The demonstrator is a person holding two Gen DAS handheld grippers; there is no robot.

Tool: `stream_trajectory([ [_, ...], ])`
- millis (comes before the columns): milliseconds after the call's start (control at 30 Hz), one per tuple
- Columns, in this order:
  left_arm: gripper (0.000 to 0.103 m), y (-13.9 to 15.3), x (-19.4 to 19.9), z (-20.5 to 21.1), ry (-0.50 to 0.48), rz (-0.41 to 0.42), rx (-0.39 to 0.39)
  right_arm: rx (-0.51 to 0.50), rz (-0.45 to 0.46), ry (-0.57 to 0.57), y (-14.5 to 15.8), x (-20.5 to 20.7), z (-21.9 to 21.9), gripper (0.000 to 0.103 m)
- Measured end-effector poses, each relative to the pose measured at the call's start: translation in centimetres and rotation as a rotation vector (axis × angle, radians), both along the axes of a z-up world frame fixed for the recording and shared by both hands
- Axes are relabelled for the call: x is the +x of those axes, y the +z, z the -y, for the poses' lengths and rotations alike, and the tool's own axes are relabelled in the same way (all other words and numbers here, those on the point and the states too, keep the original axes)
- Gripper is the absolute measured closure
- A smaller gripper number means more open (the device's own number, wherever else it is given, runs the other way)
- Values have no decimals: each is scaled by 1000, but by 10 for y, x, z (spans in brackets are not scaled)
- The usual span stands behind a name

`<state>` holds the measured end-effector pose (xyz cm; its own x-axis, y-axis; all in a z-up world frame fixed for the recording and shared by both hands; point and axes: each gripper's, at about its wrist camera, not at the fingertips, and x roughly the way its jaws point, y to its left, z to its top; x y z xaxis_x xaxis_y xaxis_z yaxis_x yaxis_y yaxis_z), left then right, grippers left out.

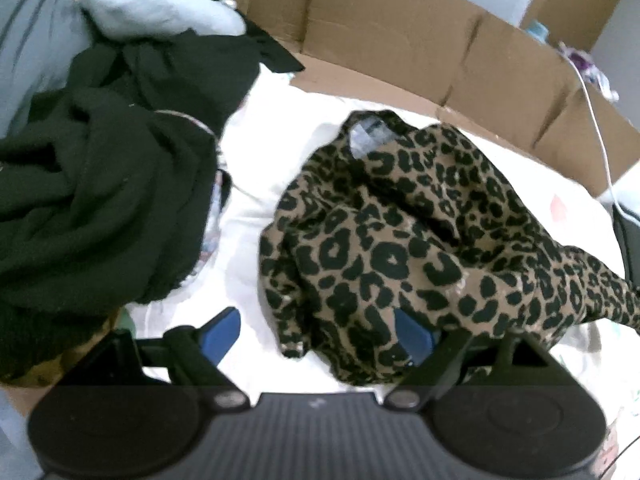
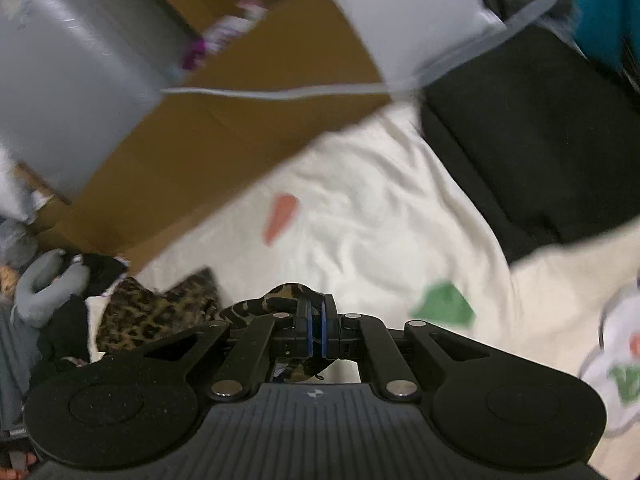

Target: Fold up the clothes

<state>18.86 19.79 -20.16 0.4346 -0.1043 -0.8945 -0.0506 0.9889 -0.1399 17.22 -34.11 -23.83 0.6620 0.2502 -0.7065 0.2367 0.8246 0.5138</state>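
Leopard top [image 1: 420, 240] is bunched mid-sheet [image 1: 248, 240]. Right gripper [image 2: 317, 330] is clenched on a leopard edge; left gripper [image 1: 320, 332] gapes wide, one finger under fabric. I'd pinch the near hem and pull apart. Room at 3 o'clock; black pile [image 1: 100, 200] crowds 9, cardboard wall [image 1: 380, 40] at 12.

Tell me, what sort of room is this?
Probably a bedroom at home, mid laundry: a white printed bedsheet serves as the work surface, a leopard-print top lies beside a heap of dark clothes, and cardboard boxes line the far edge.
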Motion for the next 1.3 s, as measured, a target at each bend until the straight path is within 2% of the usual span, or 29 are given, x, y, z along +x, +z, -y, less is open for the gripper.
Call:
stream_trajectory([
  [67, 17, -1, 10, 2, 15, 5, -20, -5, -40, -1, -8, -2, 3, 101],
  [200, 17, -2, 16, 6, 38, 19, -68, -12, -63, -20, -21, -4, 17, 101],
  [333, 15, -11, 23, 6, 19, 40, -56, -49, -130, -61, -34, -3, 26, 98],
  [467, 15, -25, 29, -6, 61, 23, -55, -129, -116, -111, -26, -1, 35, 95],
  [567, 15, -32, 30, -12, 85, 7, -59, -138, -81, -102, -18, 3, 34, 92],
  [600, 15, -35, 30, -13, 88, 2, -59, -136, -70, -91, -16, 5, 32, 88],
  [667, 15, -42, 30, -16, 93, -7, -54, -125, -56, -37, -12, 11, 22, 59],
  [733, 15, -46, 30, -17, 93, -9, -38, -117, -33, 20, -8, 15, 8, 54],
  [833, 15, -54, 30, -17, 68, 4, -3, -124, -22, 127, -9, 20, -16, 53],
  [967, 16, -66, 31, -18, 51, -11, -6, -139, -10, 232, -7, 22, -44, 53],
  [1100, 20, -63, 27, -24, 29, -6, -9, -165, 24, 313, 2, 16, -66, 53],
  [1233, 24, -59, 20, -30, 14, 4, -3, -100, 36, 373, 5, 11, -82, 53],
  [1300, 31, -62, 17, -30, -6, -8, -6, -68, 31, 398, 4, 10, -91, 53],
])
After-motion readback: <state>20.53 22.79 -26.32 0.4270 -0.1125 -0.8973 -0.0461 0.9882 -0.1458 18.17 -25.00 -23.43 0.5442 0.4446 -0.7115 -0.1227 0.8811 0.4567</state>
